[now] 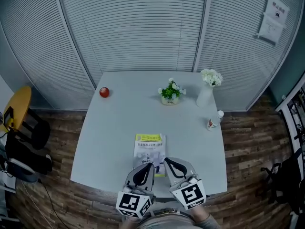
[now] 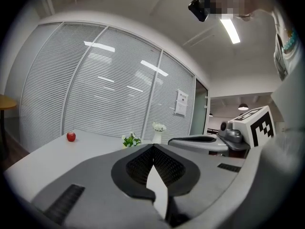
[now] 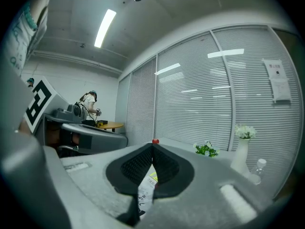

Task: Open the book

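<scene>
So the closed paperback book with the yellow-green band across its cover [image 1: 149, 147] is lying flat at 6 o'clock on the pale grey square table [image 1: 114, 128], close to the near edge. Both tools are parked right at its near end. The left gripper [image 1: 150, 166] is over the near-left corner and the right gripper [image 1: 167, 161] is at the near-right one. Both have their jaws pressed together at the tips with nothing pinched. In the right gripper view you can see the cover through the slot below the tips, but it's not being held.

My take on doing this bit well: keep one tool planted on the book so it doesn't skate, and slide the other's closed tip under the free edge of the cover, low and flat. Then sweep it over. I honestly can't tell which side the spine is on from here, so check that first.

Writing-wise, the cover has dark print under the coloured band, but it's too small to read. Same goes for the white paper notices [image 1: 274, 17] on the blinds at 2 o'clock. The small clear bottle [image 1: 214, 120] at 3 o'clock has a red label that's unreadable too.
</scene>
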